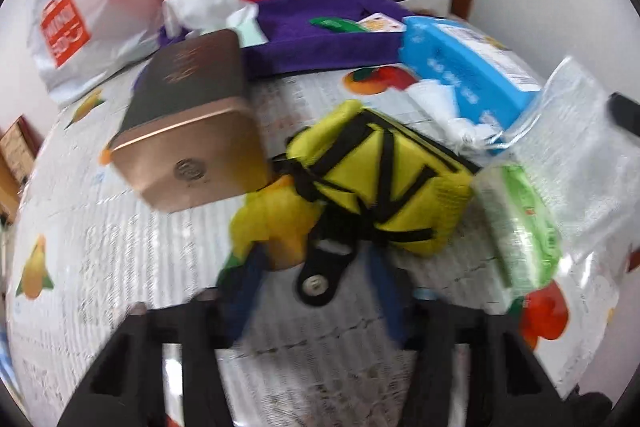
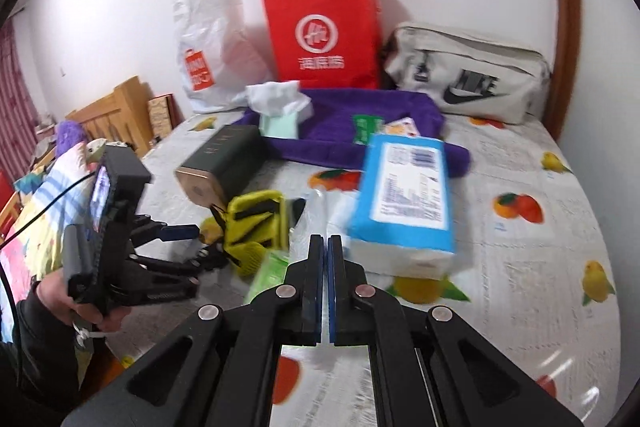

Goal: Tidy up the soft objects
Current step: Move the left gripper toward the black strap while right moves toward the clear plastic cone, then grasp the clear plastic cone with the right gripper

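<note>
The yellow pouch (image 1: 380,195), a small soft bag crossed with black straps, lies on the fruit-print sheet (image 1: 132,267) between the gold-ended tin (image 1: 188,131) and the blue tissue pack (image 1: 460,75), with a green packet (image 1: 520,227) just beside it under a clear plastic bag (image 1: 580,131). The left gripper (image 1: 312,267) is over the pouch's near end, its blue-tipped fingers (image 1: 244,287) either side of the black strap tab (image 1: 320,275); the jaws stand partly apart, and through the blur I cannot tell whether the pads press on the tab or the pouch. In the right wrist view the left gripper meets the pouch from the side. The right gripper (image 2: 325,247) is clenched on nothing and hangs above the bed, apart from everything. The step in hand looks like picking up the pouch with the left gripper. The next move calls for a firm pinch on the strap or the fabric, then a lift clear of the tin and packet, likely toward the purple cloth (image 2: 344,123) or one of the bags at the back, such as the red paper bag (image 2: 324,35).
</note>
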`<move>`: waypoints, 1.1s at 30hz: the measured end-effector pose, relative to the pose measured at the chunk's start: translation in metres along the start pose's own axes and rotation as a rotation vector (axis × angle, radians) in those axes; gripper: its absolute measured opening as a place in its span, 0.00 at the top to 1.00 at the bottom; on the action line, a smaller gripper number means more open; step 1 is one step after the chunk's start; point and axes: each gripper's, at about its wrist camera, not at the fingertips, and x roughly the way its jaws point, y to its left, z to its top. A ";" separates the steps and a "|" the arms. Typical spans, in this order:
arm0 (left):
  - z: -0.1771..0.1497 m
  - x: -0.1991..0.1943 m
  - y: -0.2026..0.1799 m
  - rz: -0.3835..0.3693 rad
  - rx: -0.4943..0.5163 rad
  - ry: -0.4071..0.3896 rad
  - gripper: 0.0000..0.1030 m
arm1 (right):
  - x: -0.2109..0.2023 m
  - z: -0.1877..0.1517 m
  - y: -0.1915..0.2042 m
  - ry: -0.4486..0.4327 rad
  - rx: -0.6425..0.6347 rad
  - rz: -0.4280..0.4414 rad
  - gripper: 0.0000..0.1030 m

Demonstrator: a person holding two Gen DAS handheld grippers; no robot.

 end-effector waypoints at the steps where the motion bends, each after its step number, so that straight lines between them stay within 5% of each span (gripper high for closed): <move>1: 0.000 -0.001 0.000 0.000 0.008 -0.003 0.71 | -0.001 -0.003 -0.005 0.004 0.004 -0.015 0.98; 9: -0.016 -0.015 0.013 0.009 -0.031 0.003 0.74 | 0.018 -0.030 -0.044 0.122 0.046 -0.119 0.91; 13: -0.033 -0.026 0.027 0.026 -0.072 0.019 0.74 | 0.027 -0.043 -0.050 0.146 0.075 -0.113 0.48; 15: -0.041 -0.031 0.035 0.028 -0.096 0.024 0.74 | 0.028 -0.049 -0.050 0.141 0.080 -0.104 0.43; 20: -0.054 -0.039 0.042 0.025 -0.117 0.028 0.72 | 0.036 -0.060 -0.050 0.176 0.053 -0.150 0.33; 24: -0.049 -0.034 0.040 -0.003 -0.108 0.017 0.38 | 0.041 -0.067 -0.055 0.195 0.054 -0.164 0.23; 30: -0.037 -0.020 0.034 0.061 -0.062 -0.002 0.38 | 0.047 -0.071 -0.050 0.202 0.042 -0.153 0.21; 33: -0.034 -0.019 0.032 0.063 -0.037 -0.011 0.51 | 0.050 -0.071 -0.043 0.204 0.041 -0.136 0.15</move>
